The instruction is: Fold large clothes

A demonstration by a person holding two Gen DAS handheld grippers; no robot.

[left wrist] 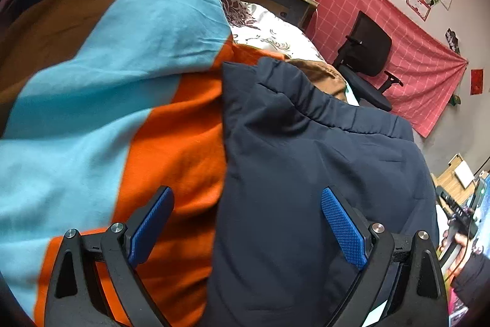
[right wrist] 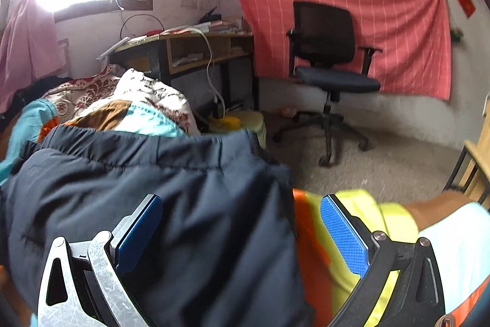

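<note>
In the left wrist view the left gripper (left wrist: 246, 222) fills the bottom of the frame with its jaws spread wide and nothing between them. Its blue pads (left wrist: 344, 227) hover over the seam where a dark navy jacket (left wrist: 312, 173) meets a striped blanket (left wrist: 107, 88) of blue, orange and brown. The jacket lies bunched across the lower right and centre of the frame, on top of the blanket, which covers the bed. A black office chair (left wrist: 367, 57) stands at upper right before a pink checked cloth (left wrist: 398, 45) hung on the wall.

In the right wrist view the right gripper (right wrist: 242, 232) also has its jaws wide apart, holding nothing. The navy jacket (right wrist: 153, 192) spreads over the lower left and centre, under the left pad; the striped blanket (right wrist: 318, 250) shows orange and yellow at lower right. Beyond, a cluttered desk (right wrist: 190, 45) sits at upper centre and the office chair (right wrist: 327, 57) at upper right.
</note>
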